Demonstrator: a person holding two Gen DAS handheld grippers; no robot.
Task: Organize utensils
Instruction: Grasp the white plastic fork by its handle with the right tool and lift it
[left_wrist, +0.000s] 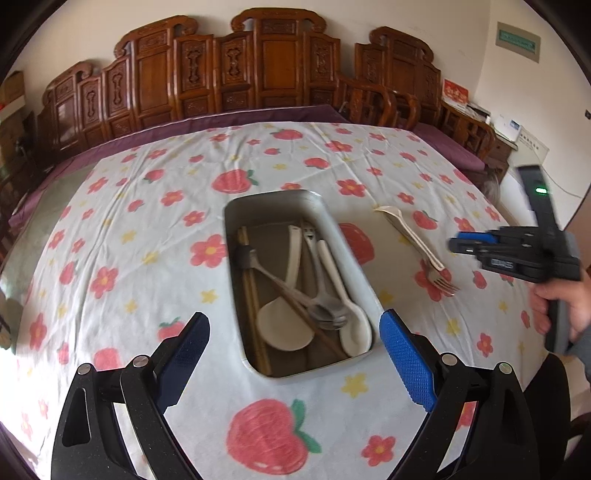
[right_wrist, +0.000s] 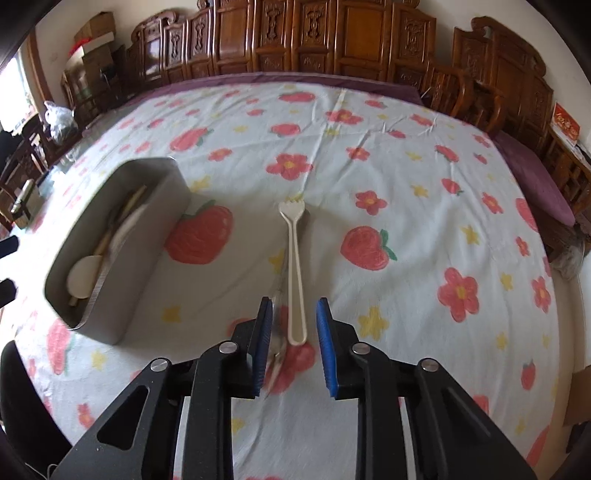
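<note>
The left gripper (left_wrist: 291, 339) stood wide apart over the metal bin (left_wrist: 354, 254); right of the bin, the right gripper (right_wrist: 294, 321), empty, straddled the cream fork (right_wrist: 294, 266)

In the right wrist view, the metal fork (right_wrist: 277, 343) is mostly hidden behind the left finger of the right claw (right_wrist: 291, 347), showing only as a blurred sliver beside the cream fork (right_wrist: 293, 266). The tray (right_wrist: 147, 236) hides most of its utensils behind its near wall. In the left wrist view, the picture's right edge cuts off the person's hand (left_wrist: 565, 306), and the chopsticks (left_wrist: 255, 314) run partly under the spoons.
</note>
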